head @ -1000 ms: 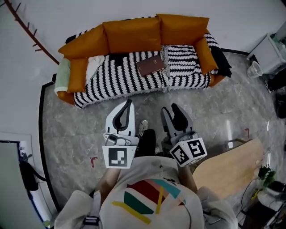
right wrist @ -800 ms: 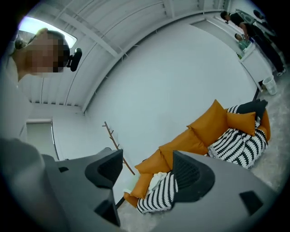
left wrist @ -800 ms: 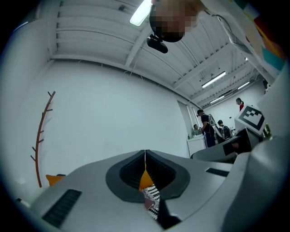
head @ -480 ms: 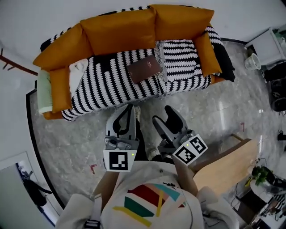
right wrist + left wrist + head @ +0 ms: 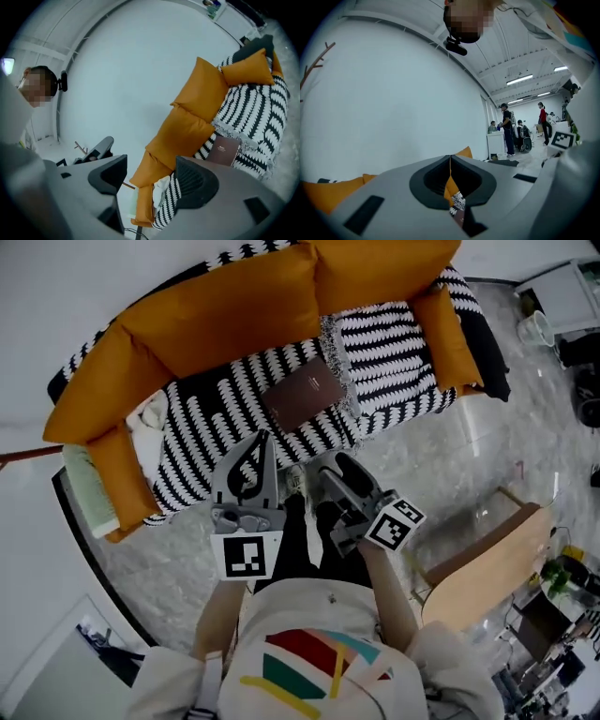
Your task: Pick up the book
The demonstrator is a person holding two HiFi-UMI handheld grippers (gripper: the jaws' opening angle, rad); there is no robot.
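Sofa [image 5: 234, 310] stands against the wall, with orange cushions and a black-and-white striped throw [image 5: 211, 418] over the seat. Brown book [image 5: 305, 395] lies flat on that throw near mid-seat, closed, cover up. Its right edge is just beside a fringe [image 5: 330, 348] where a second striped piece begins. Nothing rests on it.

Right hand-held gripper [image 5: 336, 474] is over the floor [image 5: 450, 465] in front of the seat, well short of the book. Its jaws have just been opening and stand wide apart, with nothing between them. Left hand-held gripper [image 5: 262, 439] is alongside, jaws pressed together and empty, also apart from the book.

Risks, as I judge them:
- With the book flat on soft cloth, there is no gap for a lower jaw. It could plough into the throw and pinch fabric along with the cover, lifting the throw too.
- A grip on the cover alone would let the book fall open and slip.
- The fringe is close enough to snag a jaw tip.
- The seat gives under pressure, so a downward push may tilt the book away.
- The spine side is hard to make out from here. A bite on the open edge would hold poorly.
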